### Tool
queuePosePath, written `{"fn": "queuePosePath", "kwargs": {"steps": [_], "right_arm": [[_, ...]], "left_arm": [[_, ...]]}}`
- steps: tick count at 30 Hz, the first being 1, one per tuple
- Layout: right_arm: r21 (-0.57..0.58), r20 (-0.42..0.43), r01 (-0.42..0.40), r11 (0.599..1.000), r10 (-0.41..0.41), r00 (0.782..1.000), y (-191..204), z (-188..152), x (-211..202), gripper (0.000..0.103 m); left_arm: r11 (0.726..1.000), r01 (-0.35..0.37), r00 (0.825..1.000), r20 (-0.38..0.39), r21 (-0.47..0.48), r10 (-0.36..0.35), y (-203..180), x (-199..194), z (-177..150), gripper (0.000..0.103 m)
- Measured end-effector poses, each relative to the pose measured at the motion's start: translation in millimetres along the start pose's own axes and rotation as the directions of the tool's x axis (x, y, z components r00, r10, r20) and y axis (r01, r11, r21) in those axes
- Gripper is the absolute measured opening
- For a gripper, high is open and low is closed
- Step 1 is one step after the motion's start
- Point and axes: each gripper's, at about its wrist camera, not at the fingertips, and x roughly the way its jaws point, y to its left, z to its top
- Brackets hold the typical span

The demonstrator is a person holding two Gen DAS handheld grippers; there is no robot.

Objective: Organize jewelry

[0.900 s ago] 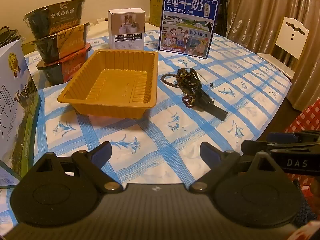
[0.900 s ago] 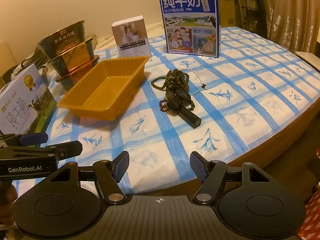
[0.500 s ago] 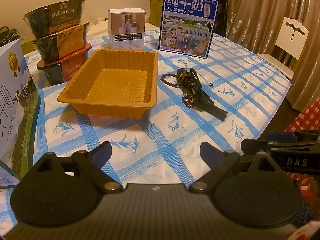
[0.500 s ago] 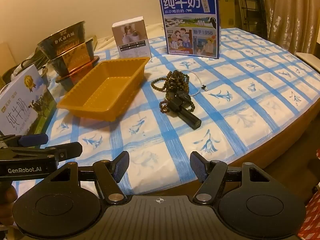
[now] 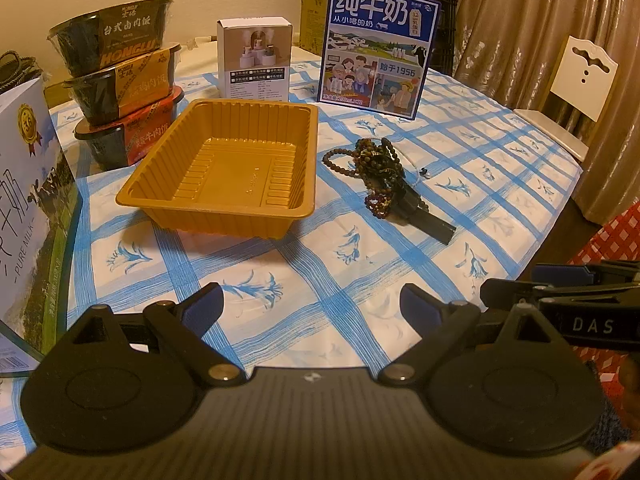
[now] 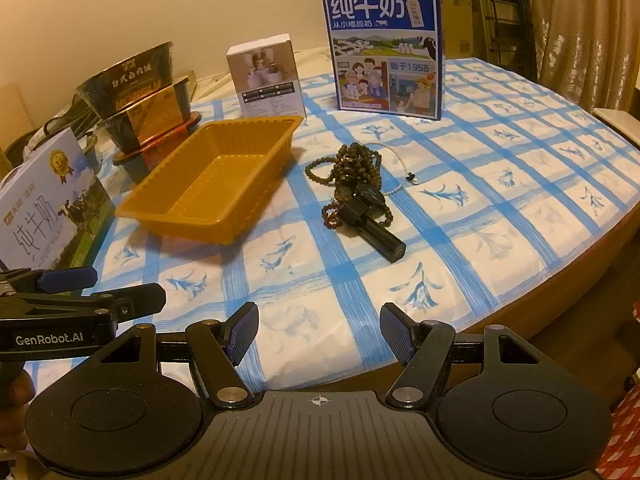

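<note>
Beaded bracelets [image 5: 370, 160] lie heaped on the table [image 5: 500, 168], tangled over a black cylinder [image 5: 424, 218], at three o'clock of the empty orange tray [image 5: 224, 168]. Left gripper [image 5: 310, 304] and right gripper [image 6: 318, 330] hover, fingers apart, nothing between them.

Ahead of the left hand-held gripper [image 5: 310, 304] on the worktop [image 5: 280, 300] sits the orange ribbed plastic tray [image 5: 224, 168]; right of the tray lies the tangle of dark beaded bracelets [image 5: 372, 160], heaped over a black cylindrical stick [image 5: 428, 222]. Behind the tray stands a small white cardboard box [image 5: 255, 60], with a blue milk carton box [image 5: 378, 46] to its right. Left of the tray, three black instant-meal bowls [image 5: 120, 80] are stacked. The right hand-held gripper [image 6: 318, 334] hangs beside the left, over the near edge
</note>
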Motion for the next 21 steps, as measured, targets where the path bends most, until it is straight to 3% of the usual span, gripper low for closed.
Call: {"fn": "queuePosePath", "kwargs": {"steps": [21], "right_arm": [[-0.002, 0.001, 0.002, 1.0, -0.002, 1.0, 1.2, 0.7, 1.5, 0.067]], "left_arm": [[1.0, 0.003, 1.0, -0.001, -0.002, -0.003, 0.7, 0.0, 0.1, 0.094]]}}
